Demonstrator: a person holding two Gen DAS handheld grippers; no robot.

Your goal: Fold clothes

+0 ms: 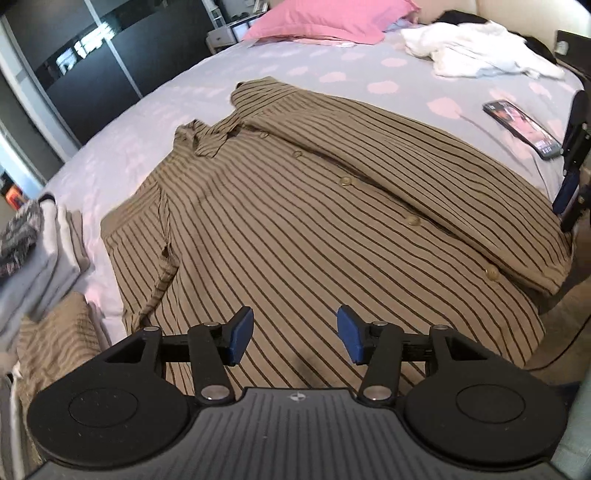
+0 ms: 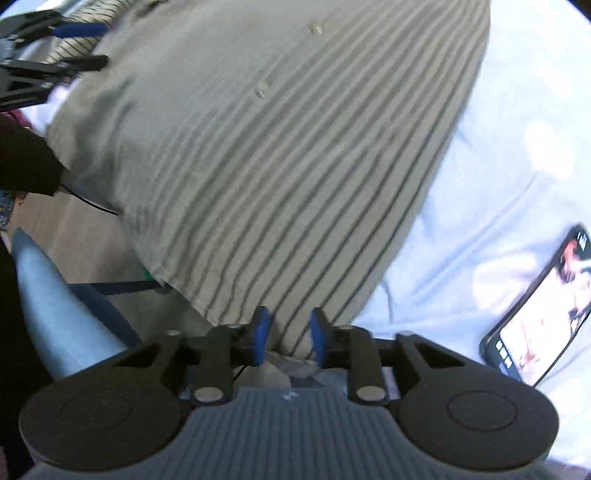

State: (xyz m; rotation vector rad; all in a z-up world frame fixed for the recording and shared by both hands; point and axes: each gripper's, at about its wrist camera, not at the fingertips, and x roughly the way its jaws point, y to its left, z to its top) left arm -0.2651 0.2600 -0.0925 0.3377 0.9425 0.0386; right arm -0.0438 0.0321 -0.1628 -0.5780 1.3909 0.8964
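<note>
Left wrist view: left gripper gapes over soft pinstriped shirt.

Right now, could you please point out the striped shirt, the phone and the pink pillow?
striped shirt (image 1: 295,229): left wrist view, front panel.
phone (image 1: 524,129): left wrist view, screen.
pink pillow (image 1: 325,22): left wrist view, top face.

The striped shirt looked like soft matt woven cloth, its buttons smooth and slightly glossy, plastic by the look. The bedsheet was smooth matt cotton. At the right edge, the phone showed a glossy glass face. The left gripper was matt black plastic with shiny metal pivots.
</note>
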